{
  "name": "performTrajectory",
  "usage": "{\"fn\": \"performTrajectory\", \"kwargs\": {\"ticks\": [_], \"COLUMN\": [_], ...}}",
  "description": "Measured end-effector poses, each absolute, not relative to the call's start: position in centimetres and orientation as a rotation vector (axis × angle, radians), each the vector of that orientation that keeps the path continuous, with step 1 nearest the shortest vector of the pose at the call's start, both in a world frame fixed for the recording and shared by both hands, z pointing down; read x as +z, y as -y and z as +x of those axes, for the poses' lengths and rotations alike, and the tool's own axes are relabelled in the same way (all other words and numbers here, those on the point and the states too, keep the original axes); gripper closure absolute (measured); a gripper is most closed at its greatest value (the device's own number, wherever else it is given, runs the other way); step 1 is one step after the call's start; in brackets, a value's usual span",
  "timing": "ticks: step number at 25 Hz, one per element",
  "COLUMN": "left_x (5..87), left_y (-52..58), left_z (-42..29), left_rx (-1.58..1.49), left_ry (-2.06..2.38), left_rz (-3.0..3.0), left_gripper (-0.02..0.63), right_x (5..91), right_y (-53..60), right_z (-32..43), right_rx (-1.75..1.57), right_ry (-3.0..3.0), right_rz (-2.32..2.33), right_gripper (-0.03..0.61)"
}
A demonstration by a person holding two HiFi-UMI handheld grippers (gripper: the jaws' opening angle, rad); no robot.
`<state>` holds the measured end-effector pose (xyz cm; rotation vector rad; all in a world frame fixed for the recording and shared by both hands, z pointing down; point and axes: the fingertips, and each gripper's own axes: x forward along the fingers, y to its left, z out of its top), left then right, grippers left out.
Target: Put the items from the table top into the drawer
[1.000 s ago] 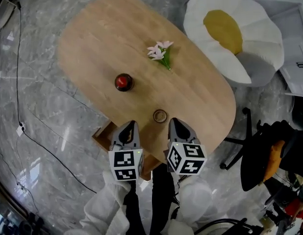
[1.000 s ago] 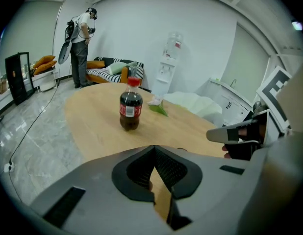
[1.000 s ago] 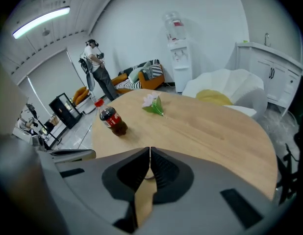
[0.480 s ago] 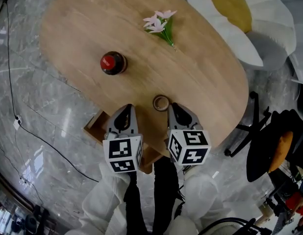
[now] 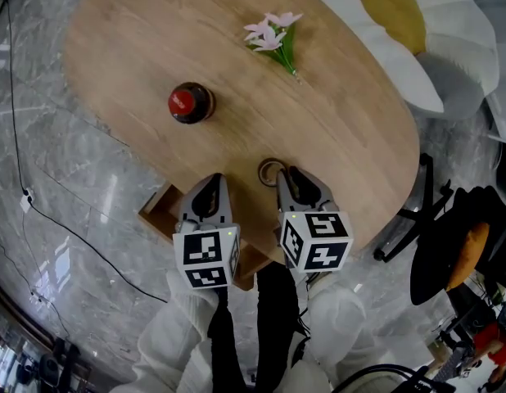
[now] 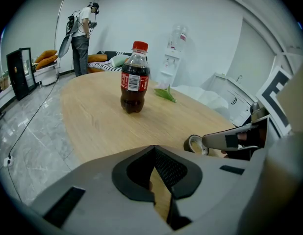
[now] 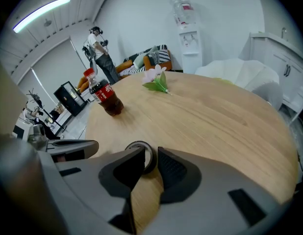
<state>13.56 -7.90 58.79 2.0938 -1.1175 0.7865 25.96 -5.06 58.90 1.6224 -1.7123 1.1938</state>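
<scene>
On the oval wooden table [image 5: 335,121] stand a cola bottle [image 5: 188,103] with a red cap, a sprig of pink flowers [image 5: 273,35] and a small tape roll [image 5: 268,170]. My right gripper [image 5: 295,178] is at the near edge with its tips right at the tape roll [image 7: 144,153]. Its jaws have just been opening and stand slightly apart, and the roll sits just ahead of the gap, not pressed. My left gripper [image 5: 210,185] hangs shut with nothing in it over the table's near edge, above the open wooden drawer [image 5: 159,211]. The bottle [image 6: 135,77] stands ahead of it.
A white and yellow egg-shaped cushion [image 5: 417,31] lies beyond the table's right end. A black chair [image 5: 449,252] stands at the right. A cable [image 5: 24,195] runs over the marble floor at the left. A person [image 6: 82,33] stands far back in the room.
Both grippers have come down toward the table's near edge. The right gripper's jaws, shut before, now stand apart with the tape roll at their tips.
</scene>
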Motion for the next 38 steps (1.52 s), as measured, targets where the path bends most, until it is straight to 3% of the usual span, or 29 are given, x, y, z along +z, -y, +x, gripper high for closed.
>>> {"fn": "performTrajectory", "kwargs": {"ticks": [28,38], "left_x": [58.5,55.8], "left_y": [6.5,4.1], "left_z": [11.1,6.4], "left_rx": [0.757,0.607], "left_ry": [1.19,1.405], "left_rz": [2.045,1.866], "left_gripper": [0.62,0.62], "right_x": [58.5,56.3], "right_y": [4.6,4.8], "right_z": [25.0,21.1], "right_rx": [1.122,1.043], "right_ry": [1.672,1.792], "right_rz": [1.574,1.414], "right_gripper": [0.476,0.476]}}
